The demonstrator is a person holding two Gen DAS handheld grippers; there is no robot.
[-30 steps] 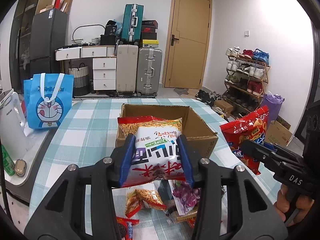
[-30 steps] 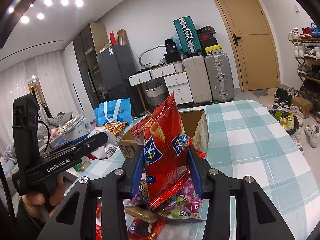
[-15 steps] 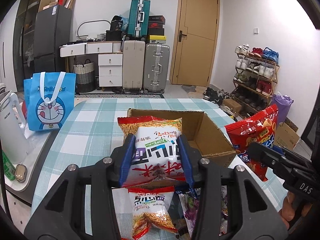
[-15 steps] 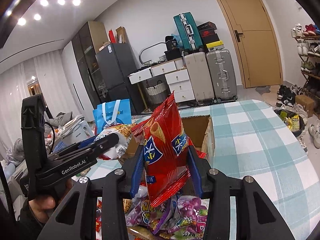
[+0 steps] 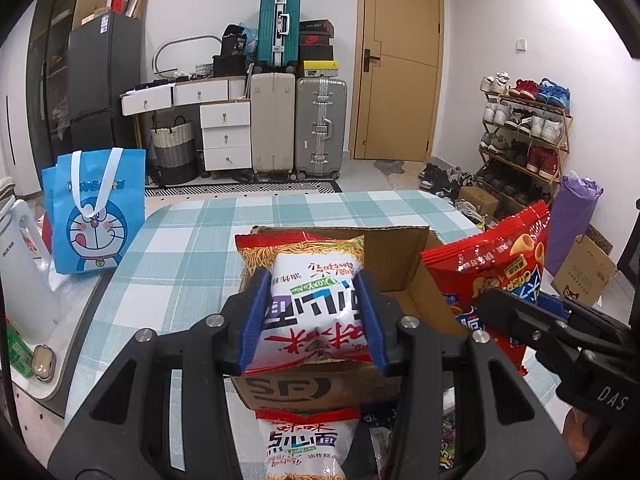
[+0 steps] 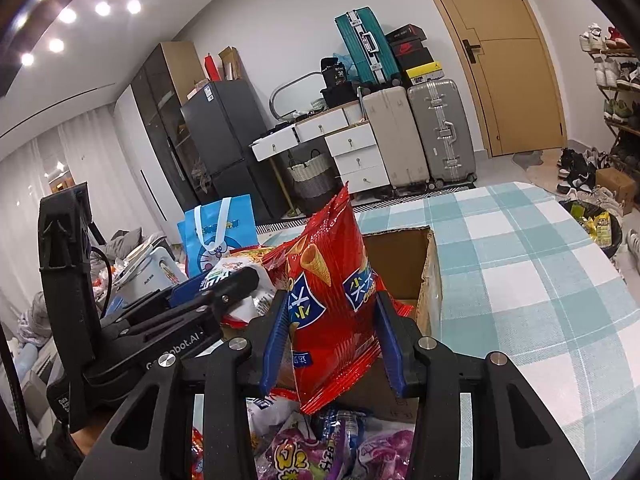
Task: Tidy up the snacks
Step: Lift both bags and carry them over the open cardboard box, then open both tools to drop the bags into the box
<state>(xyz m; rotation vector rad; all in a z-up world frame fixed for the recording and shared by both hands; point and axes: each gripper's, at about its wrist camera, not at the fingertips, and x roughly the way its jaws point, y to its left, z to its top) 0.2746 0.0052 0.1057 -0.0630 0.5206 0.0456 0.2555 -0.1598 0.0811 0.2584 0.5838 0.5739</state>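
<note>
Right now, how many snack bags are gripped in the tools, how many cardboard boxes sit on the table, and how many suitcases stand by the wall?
Snack bags gripped: 2 (white noodle bag in left tool, red cone-snack bag in right tool)
Cardboard box on table: 1
Suitcases: 3 (teal suitcase, beige suitcase, silver suitcase)
Total: 6

A lived-in home is shown: a wooden door (image 5: pixel 396 60), stacked suitcases (image 5: pixel 298 124), a white chest of drawers (image 5: pixel 226 134), a dark fridge (image 5: pixel 102 84) and a crowded shoe rack (image 5: pixel 524 120) are seen along the walls. The surface (image 5: pixel 192 232) is covered by a checked cloth.
</note>
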